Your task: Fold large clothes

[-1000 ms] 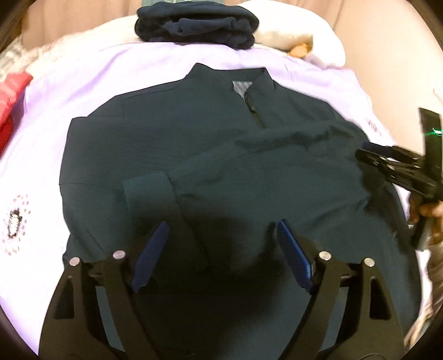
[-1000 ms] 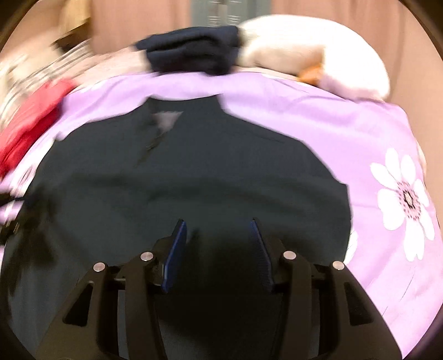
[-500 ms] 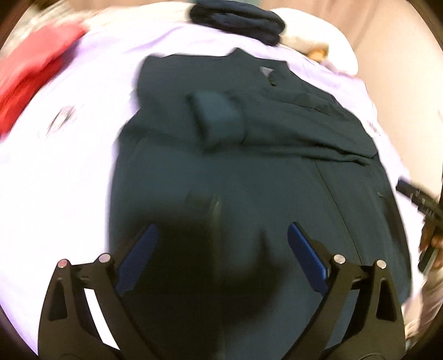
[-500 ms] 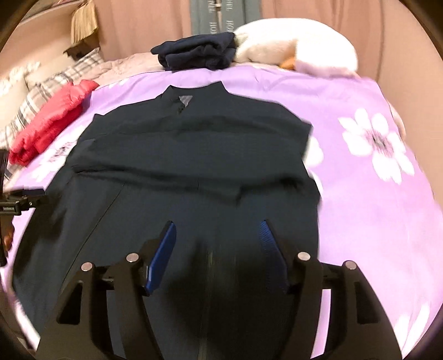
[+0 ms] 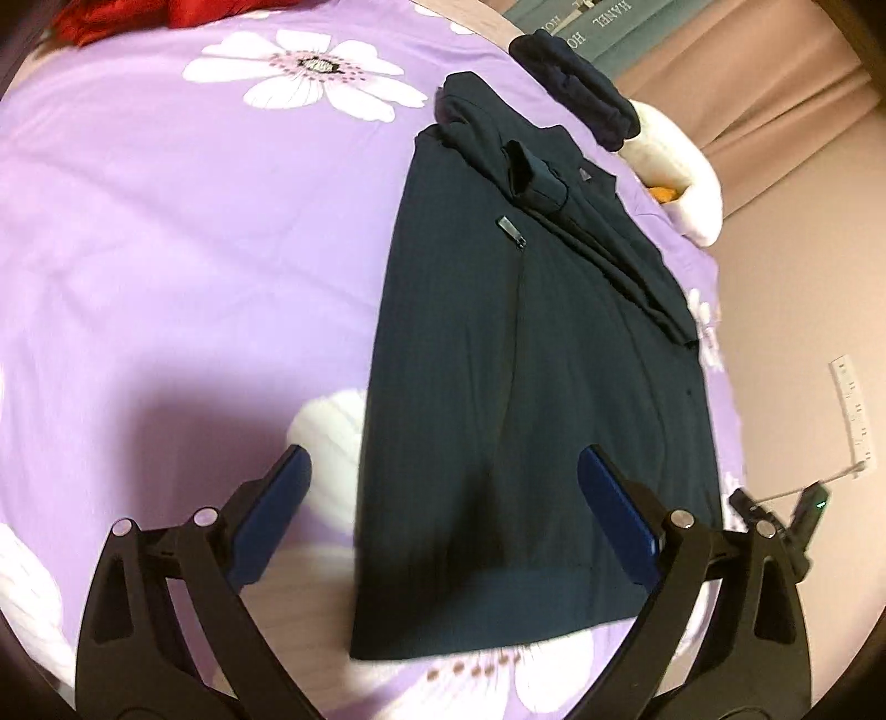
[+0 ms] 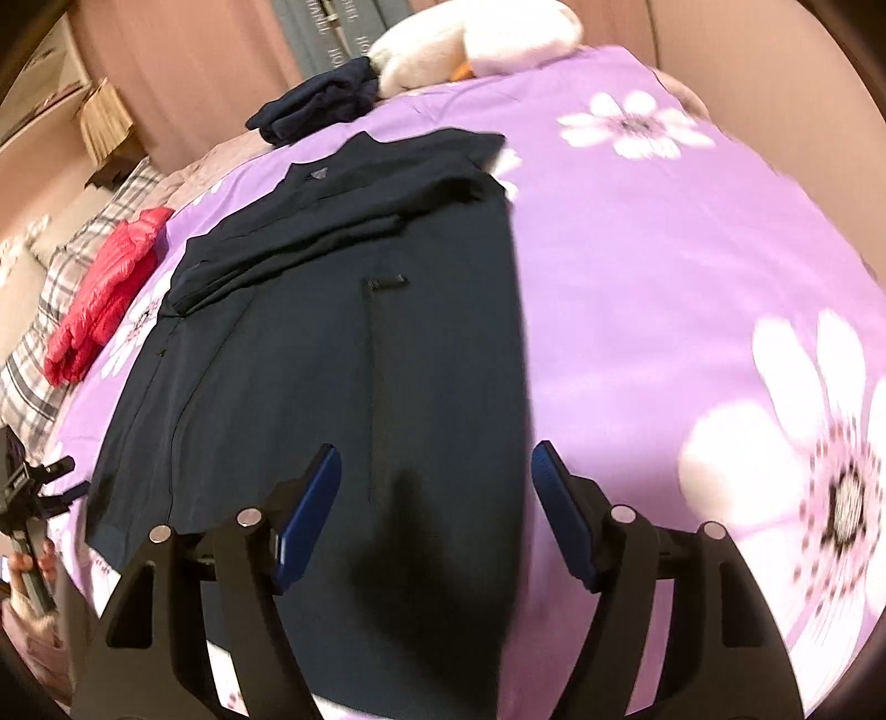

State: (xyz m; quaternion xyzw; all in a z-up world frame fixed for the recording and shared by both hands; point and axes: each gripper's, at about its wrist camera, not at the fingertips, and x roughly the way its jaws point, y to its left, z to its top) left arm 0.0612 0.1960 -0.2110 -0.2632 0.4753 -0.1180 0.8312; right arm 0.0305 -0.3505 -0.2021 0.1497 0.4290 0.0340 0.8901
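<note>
A dark navy zip jacket (image 5: 531, 399) lies flat on the purple flowered bedspread (image 5: 166, 249), sleeves folded across its chest. It also shows in the right wrist view (image 6: 343, 354). My left gripper (image 5: 443, 498) is open and empty, above the jacket's hem at its left corner. My right gripper (image 6: 437, 498) is open and empty, above the hem at the jacket's right edge. The other gripper shows at the right edge of the left wrist view (image 5: 775, 520) and at the left edge of the right wrist view (image 6: 27, 487).
A folded dark garment (image 6: 315, 105) and a white plush toy (image 6: 470, 39) lie at the head of the bed. A red puffy jacket (image 6: 105, 282) lies on a plaid pillow (image 6: 33, 354) at the left. The bedspread (image 6: 692, 277) stretches to the right.
Both grippers have pulled back from the jacket's chest to its hem end. The left moved toward the left corner, the right toward the right edge. Both stay open.
</note>
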